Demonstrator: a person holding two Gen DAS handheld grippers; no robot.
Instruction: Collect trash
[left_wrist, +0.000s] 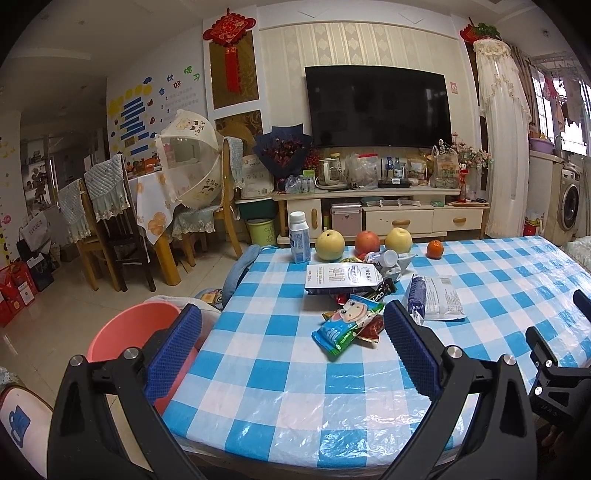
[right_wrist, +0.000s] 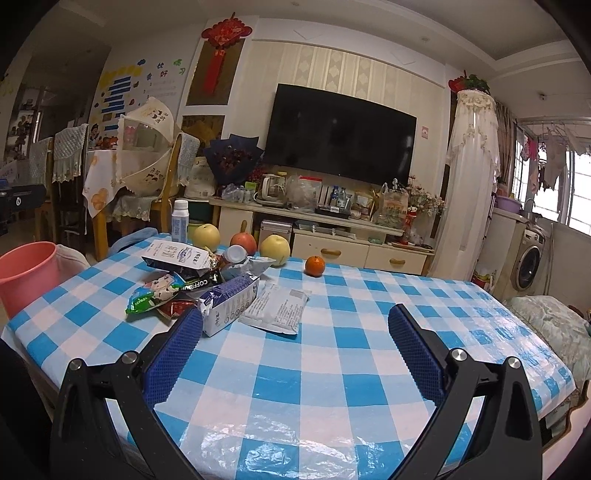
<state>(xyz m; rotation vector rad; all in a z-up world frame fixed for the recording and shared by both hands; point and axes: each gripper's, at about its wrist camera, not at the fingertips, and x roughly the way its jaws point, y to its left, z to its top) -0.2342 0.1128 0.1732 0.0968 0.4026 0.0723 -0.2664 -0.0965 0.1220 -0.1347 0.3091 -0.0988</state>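
Both grippers released, holding nothing, above the checked tabletop (right_wrist: 332, 373).
Left gripper (left_wrist: 291, 350) and right gripper (right_wrist: 295, 343) spread wide; trash pile (left_wrist: 351, 295) lay mid-tabletop before the fruit; pink bucket (left_wrist: 125, 328) stood off the left edge.

- A blue-and-white checked tablecloth (right_wrist: 332, 369) is spread over the table.
- Two yellow pears (left_wrist: 329, 244), a red apple (left_wrist: 367, 241) and an orange (left_wrist: 434, 249) are lined along its far edge.
- A dark television (right_wrist: 341, 134) is mounted on the wall.
- A washing machine (right_wrist: 529, 262) is seen at right.
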